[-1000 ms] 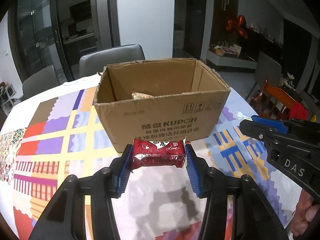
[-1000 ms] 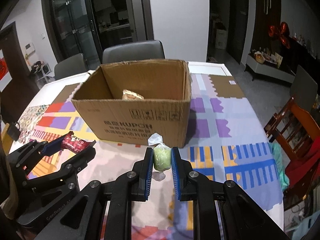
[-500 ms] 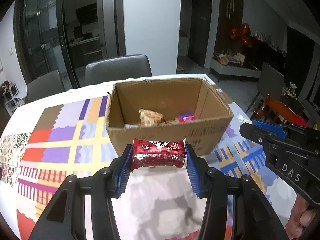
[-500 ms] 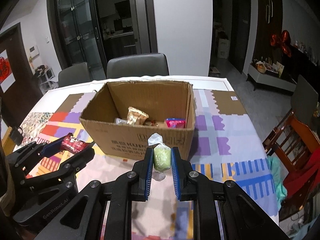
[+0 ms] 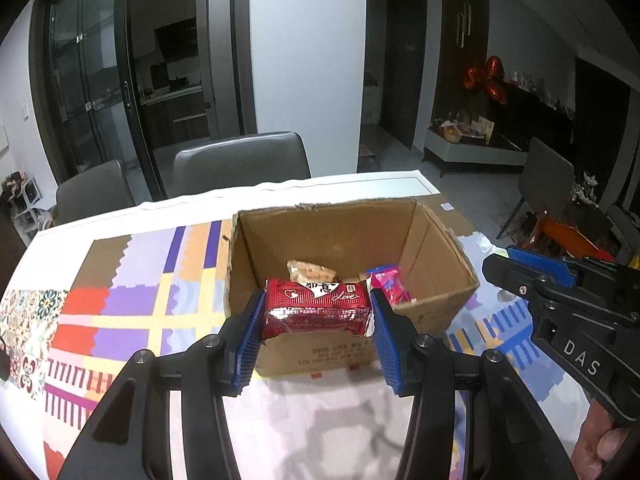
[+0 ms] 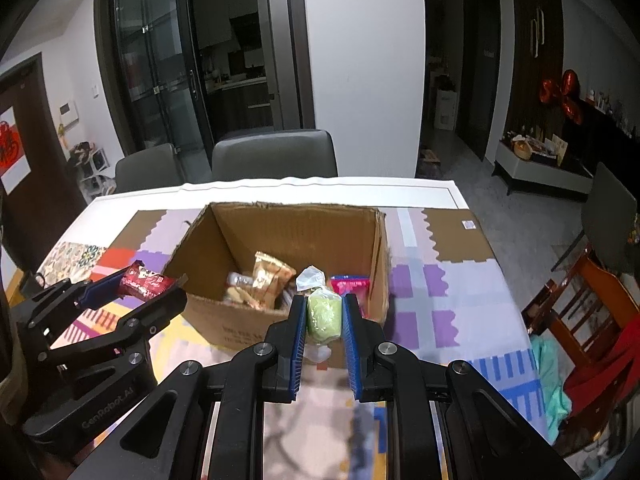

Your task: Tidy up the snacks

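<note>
An open cardboard box (image 5: 320,224) (image 6: 296,220) stands on the patterned table and holds several snack packets, among them a tan packet (image 6: 270,278) and a pink one (image 6: 350,284). My left gripper (image 5: 318,320) is shut on a red snack packet (image 5: 316,306) and holds it above the box's near wall. It also shows in the right wrist view (image 6: 136,286), left of the box. My right gripper (image 6: 323,320) is shut on a green wrapped candy (image 6: 323,314), raised over the box's near wall. The right gripper also shows at the right edge of the left wrist view (image 5: 560,292).
A patchwork tablecloth (image 5: 132,304) covers the white table. Grey chairs (image 6: 276,156) stand at the far side. A wooden chair with red and teal cloth (image 6: 576,320) stands to the right of the table.
Both grippers have risen with their snacks and now look down into the box, showing more of its contents. Both grips are unchanged.
</note>
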`<state>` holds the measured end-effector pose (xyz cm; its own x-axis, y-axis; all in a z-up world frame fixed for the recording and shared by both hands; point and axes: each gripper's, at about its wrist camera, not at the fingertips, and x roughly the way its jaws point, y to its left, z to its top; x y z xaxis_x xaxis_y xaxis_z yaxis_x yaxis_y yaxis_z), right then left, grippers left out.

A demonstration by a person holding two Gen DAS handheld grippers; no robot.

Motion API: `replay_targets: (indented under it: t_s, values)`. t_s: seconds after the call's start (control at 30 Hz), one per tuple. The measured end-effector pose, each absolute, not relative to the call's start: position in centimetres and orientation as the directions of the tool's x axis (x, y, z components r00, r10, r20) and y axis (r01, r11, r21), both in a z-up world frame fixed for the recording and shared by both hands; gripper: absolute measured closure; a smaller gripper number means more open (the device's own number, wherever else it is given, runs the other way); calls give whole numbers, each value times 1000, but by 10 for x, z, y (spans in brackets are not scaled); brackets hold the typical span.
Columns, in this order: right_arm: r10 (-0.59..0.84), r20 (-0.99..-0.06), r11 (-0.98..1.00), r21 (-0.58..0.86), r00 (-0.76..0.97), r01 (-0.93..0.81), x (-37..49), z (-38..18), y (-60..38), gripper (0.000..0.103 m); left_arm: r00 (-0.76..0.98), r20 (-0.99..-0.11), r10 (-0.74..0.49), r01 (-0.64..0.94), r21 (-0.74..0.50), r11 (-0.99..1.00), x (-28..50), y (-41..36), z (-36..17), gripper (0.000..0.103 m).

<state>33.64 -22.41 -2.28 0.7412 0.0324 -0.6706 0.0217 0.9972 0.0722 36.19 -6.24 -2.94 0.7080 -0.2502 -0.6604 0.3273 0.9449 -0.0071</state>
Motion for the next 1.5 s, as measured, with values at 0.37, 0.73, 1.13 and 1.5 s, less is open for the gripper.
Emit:
replay_targets:
  t_s: [0.37,0.73,1.13,1.5]
  values:
    - [32,-666,998,65,745,15,369,-21,-221,84,710,-665,-233,308,-5,951,398,-63,-30,53]
    - [32,-677,998,57,735,9,400,-31,-219,84,697,-683,-217,292,-6,956,427,-60,-41,53]
    - [33,-699,999,46,714,-1,420,-45,-218,83,681,-701,-212,281,-17,960,435,-62,-54,45]
    - [-46,-686,999,-22,726,43,417,-46,-219,50,703,-689,-175,240,-2,971,431,-54,-52,31]
